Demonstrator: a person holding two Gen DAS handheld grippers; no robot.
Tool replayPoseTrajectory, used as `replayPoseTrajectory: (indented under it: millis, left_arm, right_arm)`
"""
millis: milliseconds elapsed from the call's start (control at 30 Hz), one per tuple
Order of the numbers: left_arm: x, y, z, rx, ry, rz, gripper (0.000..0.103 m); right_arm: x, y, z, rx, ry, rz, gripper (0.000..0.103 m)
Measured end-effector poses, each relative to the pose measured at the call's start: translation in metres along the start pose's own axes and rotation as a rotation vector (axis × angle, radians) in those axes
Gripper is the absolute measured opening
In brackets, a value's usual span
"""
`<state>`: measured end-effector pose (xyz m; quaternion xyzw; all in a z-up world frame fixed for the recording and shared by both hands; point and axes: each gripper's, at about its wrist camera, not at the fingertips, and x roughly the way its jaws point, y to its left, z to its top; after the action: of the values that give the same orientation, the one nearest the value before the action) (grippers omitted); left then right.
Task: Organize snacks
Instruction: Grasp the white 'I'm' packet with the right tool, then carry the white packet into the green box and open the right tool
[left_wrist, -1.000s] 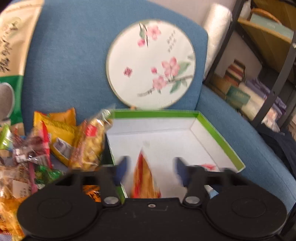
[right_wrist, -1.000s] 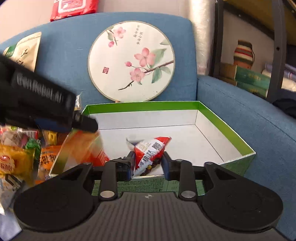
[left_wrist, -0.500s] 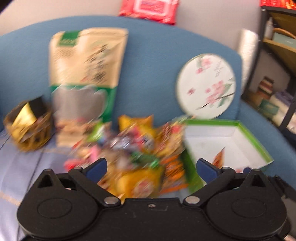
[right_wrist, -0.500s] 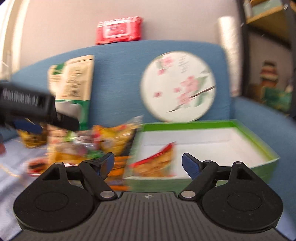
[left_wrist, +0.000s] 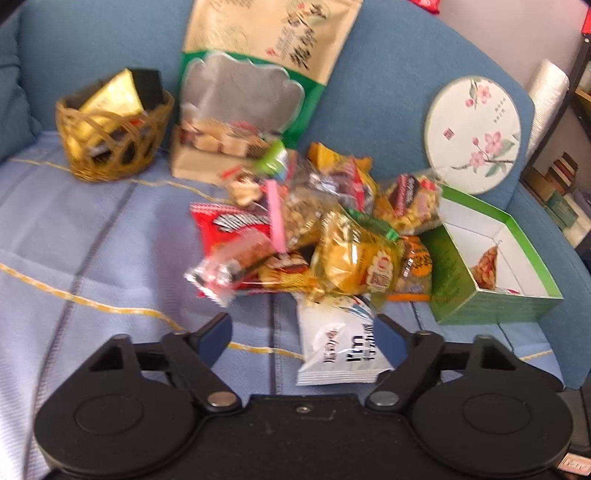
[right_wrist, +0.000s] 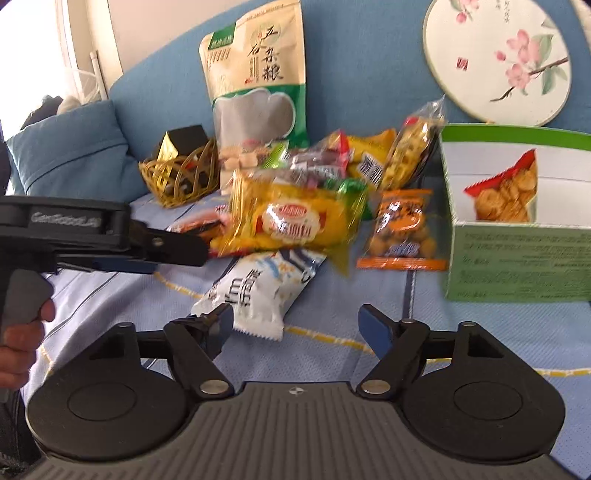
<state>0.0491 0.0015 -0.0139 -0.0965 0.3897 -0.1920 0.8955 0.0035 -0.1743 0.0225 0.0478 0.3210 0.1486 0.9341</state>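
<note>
A heap of snack packets (left_wrist: 332, 229) lies on the light-blue sofa cover. A white packet (left_wrist: 340, 347) sits at its near edge, just ahead of my open left gripper (left_wrist: 303, 334) and close to its right finger. In the right wrist view, the same white packet (right_wrist: 255, 291) lies just beyond my right gripper (right_wrist: 297, 326), which stands wide open with nothing between its fingers. Behind it are a yellow packet (right_wrist: 295, 221) and an orange one (right_wrist: 400, 229). The green box (right_wrist: 517, 266) stands at the right with a cracker packet (right_wrist: 506, 192) inside.
A wicker basket (left_wrist: 110, 125) and a tall grain bag (left_wrist: 258, 74) stand against the blue sofa back. A round flowered fan (left_wrist: 472, 133) leans behind the box (left_wrist: 480, 299). A hand (right_wrist: 22, 332) holds the left tool at the left edge. Shelves stand at the far right.
Both grippers swung left from over the green box toward the snack heap. The right gripper let go of a red-and-white packet and opened wide. The left one also opened.
</note>
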Motion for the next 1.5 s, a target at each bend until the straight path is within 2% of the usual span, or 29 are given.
replayPoseTrajectory:
  millis: [67, 100, 167, 267, 400, 433, 467, 500, 533, 633, 667, 767, 1067, 1233, 1500]
  left_arm:
    - [0.011, -0.002, 0.001, 0.004, 0.026, -0.016, 0.102]
    - [0.016, -0.002, 0.001, 0.004, 0.041, -0.024, 0.095]
    - [0.025, -0.003, 0.0, 0.0, 0.057, -0.033, 0.095]
    - [0.031, 0.0, 0.001, -0.033, 0.062, -0.044, 0.095]
    - [0.037, 0.001, 0.004, -0.057, 0.087, -0.083, 0.093]
    - [0.04, -0.001, 0.003, -0.053, 0.102, -0.097, 0.076]
    - [0.042, -0.002, 0.001, -0.051, 0.117, -0.115, 0.066]
    - [0.042, -0.003, -0.001, -0.051, 0.118, -0.117, 0.064]
    - [0.041, -0.006, -0.002, -0.04, 0.111, -0.111, 0.058]
    - [0.034, -0.013, -0.003, -0.01, 0.112, -0.102, 0.048]
    - [0.03, -0.016, -0.003, 0.002, 0.112, -0.098, 0.048]
    - [0.018, -0.023, -0.001, 0.033, 0.101, -0.107, 0.046]
    - [-0.018, -0.059, 0.022, 0.125, -0.007, -0.132, 0.045]
    - [-0.005, -0.084, 0.038, 0.145, -0.019, -0.18, 0.045]
    - [0.028, -0.132, 0.056, 0.198, -0.025, -0.272, 0.045]
  right_arm:
    - [0.001, 0.001, -0.001, -0.017, 0.005, 0.006, 0.103]
    - [0.001, 0.002, -0.001, -0.024, 0.006, 0.011, 0.103]
    - [0.004, 0.002, -0.001, -0.026, 0.008, 0.02, 0.1]
    - [0.011, 0.003, 0.002, -0.028, 0.014, 0.027, 0.089]
    - [0.016, 0.003, 0.004, -0.025, 0.004, 0.05, 0.089]
    - [0.017, 0.003, 0.004, -0.023, 0.006, 0.058, 0.089]
    - [0.019, 0.003, 0.004, -0.017, 0.012, 0.065, 0.086]
    - [0.02, 0.003, 0.003, -0.014, 0.022, 0.073, 0.068]
    - [0.02, 0.004, 0.003, -0.015, 0.029, 0.096, 0.062]
    - [0.015, 0.009, 0.005, -0.041, 0.043, 0.08, 0.052]
    - [0.012, 0.01, 0.005, -0.05, 0.041, 0.076, 0.046]
    - [0.0, 0.01, 0.008, -0.041, 0.033, 0.083, 0.041]
    - [-0.043, 0.002, 0.02, -0.037, -0.146, 0.109, 0.038]
    - [-0.055, -0.013, 0.027, 0.001, -0.228, 0.047, 0.038]
    - [-0.069, -0.048, 0.035, 0.087, -0.307, -0.099, 0.039]
